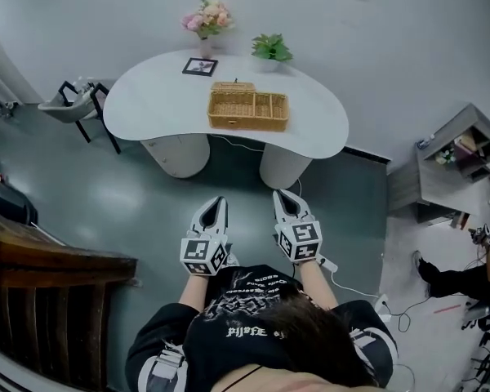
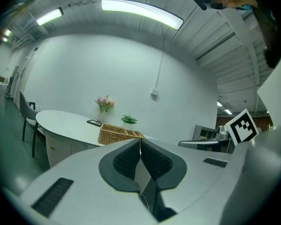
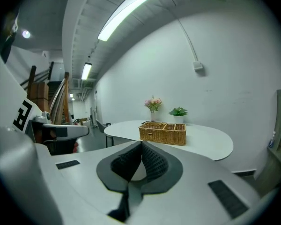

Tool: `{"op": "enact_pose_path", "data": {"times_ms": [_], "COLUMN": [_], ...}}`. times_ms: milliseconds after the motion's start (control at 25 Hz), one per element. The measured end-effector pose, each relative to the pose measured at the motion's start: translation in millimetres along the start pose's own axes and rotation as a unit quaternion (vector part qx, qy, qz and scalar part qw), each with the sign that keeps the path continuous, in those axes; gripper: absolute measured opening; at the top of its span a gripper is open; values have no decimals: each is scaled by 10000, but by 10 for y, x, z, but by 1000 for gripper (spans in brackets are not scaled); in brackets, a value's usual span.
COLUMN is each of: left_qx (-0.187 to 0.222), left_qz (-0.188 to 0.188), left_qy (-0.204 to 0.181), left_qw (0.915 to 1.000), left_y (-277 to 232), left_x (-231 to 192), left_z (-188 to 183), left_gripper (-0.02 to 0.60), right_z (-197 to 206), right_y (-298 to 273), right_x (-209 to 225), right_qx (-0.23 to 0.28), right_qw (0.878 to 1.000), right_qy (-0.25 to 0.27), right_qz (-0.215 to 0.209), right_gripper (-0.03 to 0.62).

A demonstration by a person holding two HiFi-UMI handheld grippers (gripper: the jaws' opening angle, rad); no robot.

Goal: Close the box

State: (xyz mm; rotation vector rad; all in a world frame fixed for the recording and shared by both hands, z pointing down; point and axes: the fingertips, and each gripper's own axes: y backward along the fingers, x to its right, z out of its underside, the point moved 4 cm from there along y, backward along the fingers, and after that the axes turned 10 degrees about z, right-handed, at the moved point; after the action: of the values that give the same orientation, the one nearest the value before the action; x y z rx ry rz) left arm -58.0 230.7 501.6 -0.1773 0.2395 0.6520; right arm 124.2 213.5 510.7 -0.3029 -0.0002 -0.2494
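Standing well back from the white table, a person in a black shirt holds both grippers out in front at about the same height. In the head view, the left gripper and the right gripper point towards the table, side by side and apart from each other, with grey floor beneath them. The wicker box sits on the tabletop far ahead of both, its compartments showing from above. Behind it stand pink flowers, a small green plant and a dark picture frame, and a chair is at the table's left end.

In the left gripper view, the ribbed pads are pressed together with nothing between them. The box shows beyond their tips, on the table, and the right gripper's marker cube is off to the right.

In the right gripper view, these jaws are likewise closed tight on nothing. The box lies straight ahead, well out of reach.
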Motion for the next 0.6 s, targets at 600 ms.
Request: {"op": "enact_pose_path", "data": {"times_ms": [600], "left_qx": [-169], "left_qz": [516], "left_qy": [-123], "left_qw": [9985], "left_y": [-155], "left_x": [-601], "left_z": [-189], "left_gripper": [26], "right_z": [-157], "right_y": [-570], "right_x": [-270], "right_qx": [-75], "right_qw": [9996], "right_qy": [-58], "right_qz": [278], "right_gripper": [25]}}
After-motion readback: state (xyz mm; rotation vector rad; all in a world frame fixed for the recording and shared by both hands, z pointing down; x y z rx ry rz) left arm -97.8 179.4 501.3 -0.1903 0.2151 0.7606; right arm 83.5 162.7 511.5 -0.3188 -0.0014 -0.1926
